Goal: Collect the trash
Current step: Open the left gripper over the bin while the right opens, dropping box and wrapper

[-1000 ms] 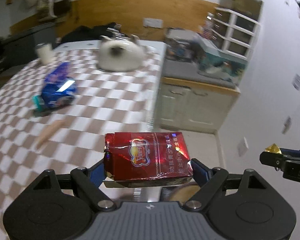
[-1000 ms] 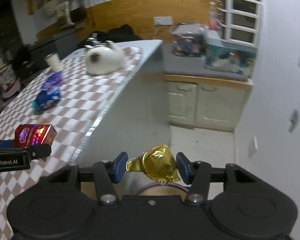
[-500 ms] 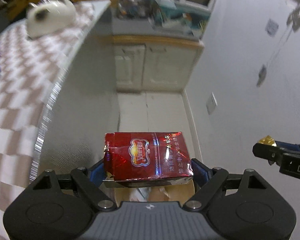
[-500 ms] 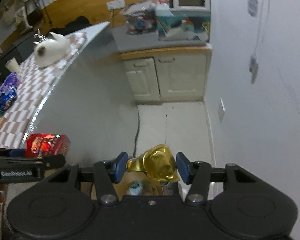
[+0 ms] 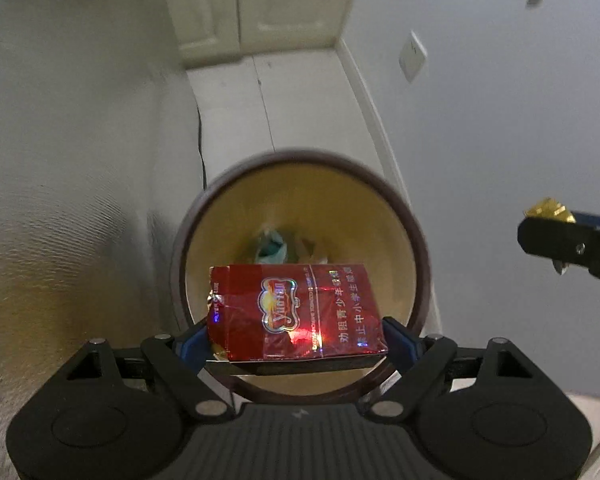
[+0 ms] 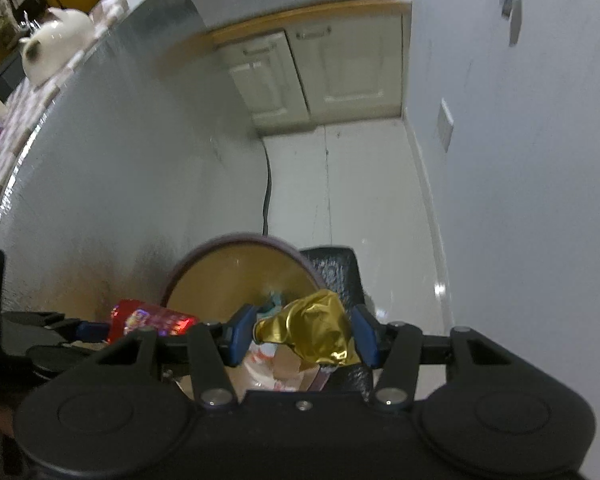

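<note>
My left gripper [image 5: 296, 338] is shut on a red cigarette pack [image 5: 296, 312], held flat right over the mouth of a round bin [image 5: 416, 236] with a dark rim and a tan inside. Several scraps of trash [image 5: 274, 246] lie at its bottom. My right gripper [image 6: 302, 334] is shut on a crumpled gold foil wrapper [image 6: 316, 330], above the near edge of the same bin [image 6: 236, 264]. In the right wrist view the red pack [image 6: 148, 320] shows at the lower left. The right gripper's tip with the gold foil [image 5: 548, 210] shows at the right in the left wrist view.
The bin stands on a pale tiled floor [image 6: 352, 184] between a grey counter side [image 6: 112, 184] and a white wall [image 6: 520, 160]. Cream cabinets [image 6: 312, 76] close the far end. A black cable [image 6: 266, 192] runs down the floor. A white cat [image 6: 56, 46] lies on the checkered tabletop.
Both grippers have dropped from table height and tipped downward, so the bin now fills the views. The pack and the foil stay gripped as before.
</note>
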The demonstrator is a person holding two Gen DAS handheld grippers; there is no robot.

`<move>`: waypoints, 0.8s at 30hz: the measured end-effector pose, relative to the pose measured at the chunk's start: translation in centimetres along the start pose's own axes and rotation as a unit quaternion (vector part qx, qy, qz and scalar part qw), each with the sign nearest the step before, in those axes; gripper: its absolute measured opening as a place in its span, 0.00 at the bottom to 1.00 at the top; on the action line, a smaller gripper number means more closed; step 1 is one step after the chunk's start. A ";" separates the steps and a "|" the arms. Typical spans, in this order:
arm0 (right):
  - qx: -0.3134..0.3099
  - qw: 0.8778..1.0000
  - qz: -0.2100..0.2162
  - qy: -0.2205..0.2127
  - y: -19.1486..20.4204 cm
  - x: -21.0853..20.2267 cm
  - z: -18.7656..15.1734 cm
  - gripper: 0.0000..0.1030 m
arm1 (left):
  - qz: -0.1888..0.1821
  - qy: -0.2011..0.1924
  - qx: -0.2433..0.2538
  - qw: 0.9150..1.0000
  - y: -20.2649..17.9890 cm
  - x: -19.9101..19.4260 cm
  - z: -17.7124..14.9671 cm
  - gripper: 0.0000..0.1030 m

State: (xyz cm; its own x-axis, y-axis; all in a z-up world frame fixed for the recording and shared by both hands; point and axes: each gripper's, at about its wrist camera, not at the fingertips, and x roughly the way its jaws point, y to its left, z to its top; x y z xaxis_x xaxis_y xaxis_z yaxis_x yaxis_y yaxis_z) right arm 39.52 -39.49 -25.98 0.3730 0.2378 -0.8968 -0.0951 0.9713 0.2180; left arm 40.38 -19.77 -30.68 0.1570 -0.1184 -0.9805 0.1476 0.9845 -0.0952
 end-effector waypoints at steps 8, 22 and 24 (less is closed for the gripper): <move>0.015 0.999 0.017 0.028 0.5 3.8 -0.6 0.52 | -0.006 0.053 0.046 0.998 0.2 4.2 0.4 0.84; 0.043 0.996 0.025 0.078 1.2 8.7 -1.1 0.26 | -0.033 0.076 0.031 0.996 1.9 5.7 -1.2 0.97; 0.042 0.995 0.024 0.084 1.4 9.5 -1.2 0.26 | -0.035 0.076 0.030 0.996 2.2 5.4 -1.6 0.97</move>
State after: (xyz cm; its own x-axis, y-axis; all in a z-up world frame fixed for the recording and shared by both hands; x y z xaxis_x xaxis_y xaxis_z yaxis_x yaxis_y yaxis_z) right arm 41.82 -35.91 -34.67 0.2105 0.2865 -0.9347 -0.0281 0.9575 0.2872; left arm 39.97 -18.07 -36.48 -0.0037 -0.1606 -0.9870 0.2115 0.9646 -0.1577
